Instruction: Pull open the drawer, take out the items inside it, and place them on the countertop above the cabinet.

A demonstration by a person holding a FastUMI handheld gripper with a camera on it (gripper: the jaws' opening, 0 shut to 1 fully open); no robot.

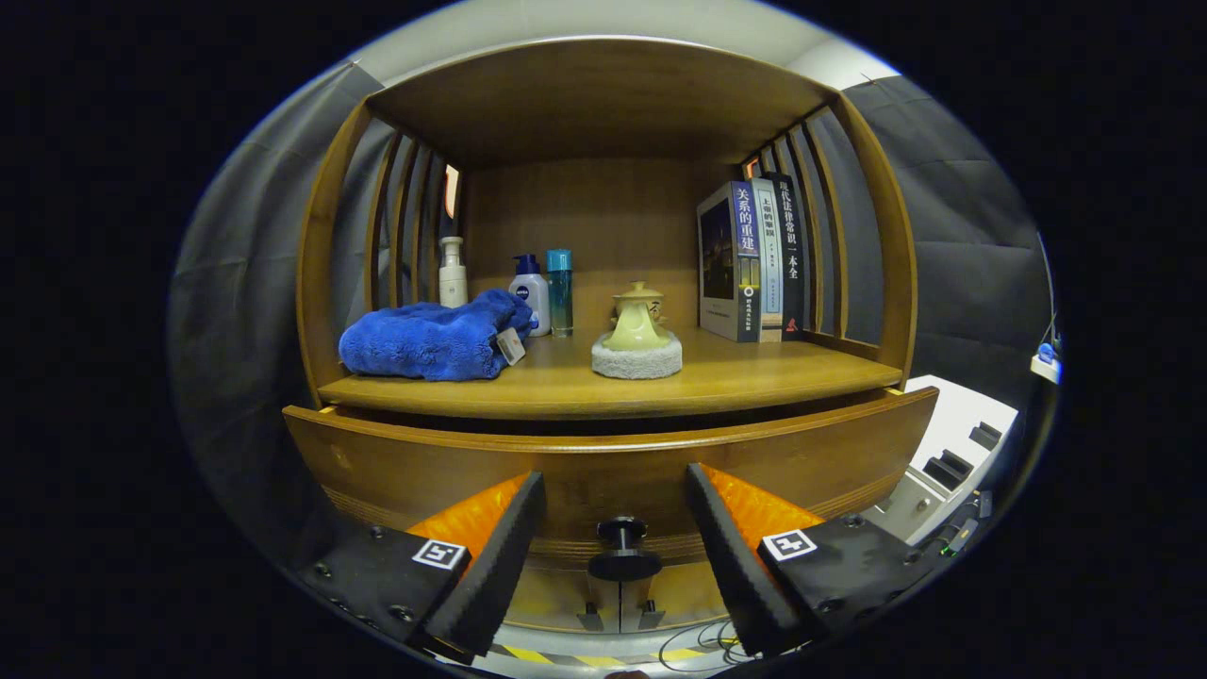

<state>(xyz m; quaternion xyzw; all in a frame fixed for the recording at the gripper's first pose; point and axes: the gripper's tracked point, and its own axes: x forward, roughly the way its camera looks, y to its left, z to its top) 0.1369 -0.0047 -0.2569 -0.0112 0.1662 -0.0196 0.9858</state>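
The gripper stands open, its two fingers flanking without touching the black drawer knob, which juts straight toward them from the drawer front.

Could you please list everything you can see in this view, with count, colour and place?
Cabinet: one, brown wood, slatted sides, ahead of the tongs.
Countertop: one, brown wood, above the drawer.
Drawer: one, brown, slightly open.
Knob: one, black, on the drawer front, between the fingers, untouched.
Towel: one, blue, countertop's left.
Bottles: three, white, white with blue cap, teal, behind the towel.
Teapot: one, pale yellow, on a grey pad, countertop's middle.
Books: three or so, upright, countertop's right.
White device: one, beside the cabinet.
Tongs: one pair, black and orange, open.
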